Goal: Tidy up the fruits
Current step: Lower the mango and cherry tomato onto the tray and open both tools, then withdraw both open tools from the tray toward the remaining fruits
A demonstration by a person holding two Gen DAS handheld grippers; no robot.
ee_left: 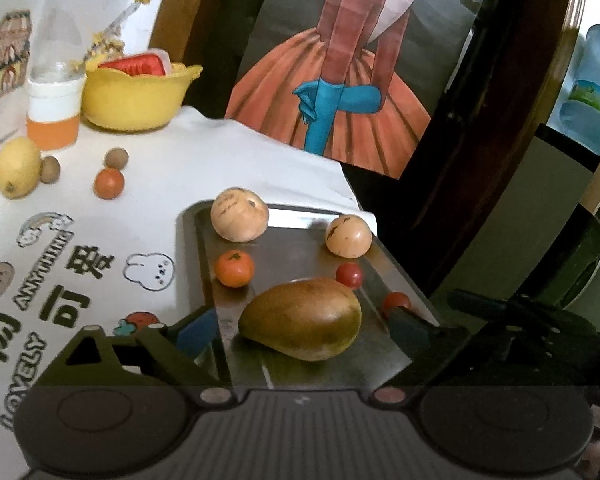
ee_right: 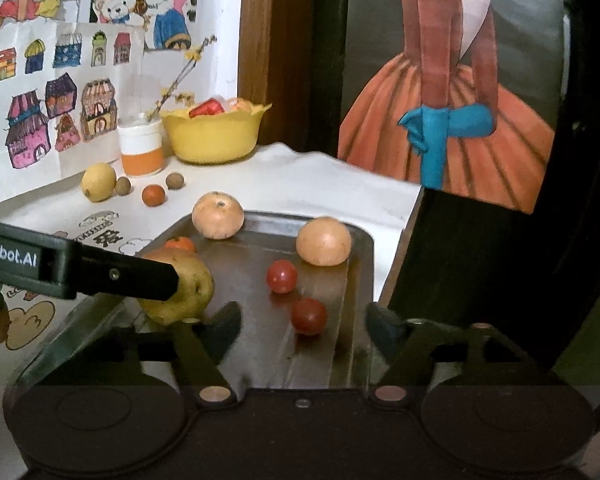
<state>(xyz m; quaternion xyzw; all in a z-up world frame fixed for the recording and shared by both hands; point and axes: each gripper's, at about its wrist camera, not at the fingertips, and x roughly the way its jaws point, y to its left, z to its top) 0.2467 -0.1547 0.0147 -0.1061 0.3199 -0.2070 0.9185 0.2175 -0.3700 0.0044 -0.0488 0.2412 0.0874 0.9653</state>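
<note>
- On the white tablecloth (ee_left: pixel 100 220) you can read "LOVELY" in outlined capitals near the left edge of the left wrist view, running upward.
- Beside it, also on the tablecloth, you see "ANYTHING", likewise in outlined capitals.
- Between those words stand large black Chinese characters; you can make out "可" and "爱", and a third below them that looks like "物".
- On the left gripper's (ee_right: pixel 100 272) dark arm, as you see it from the right wrist view, a white label reads "nRobot.AI"; its beginning is cut off by the picture's edge.
</note>
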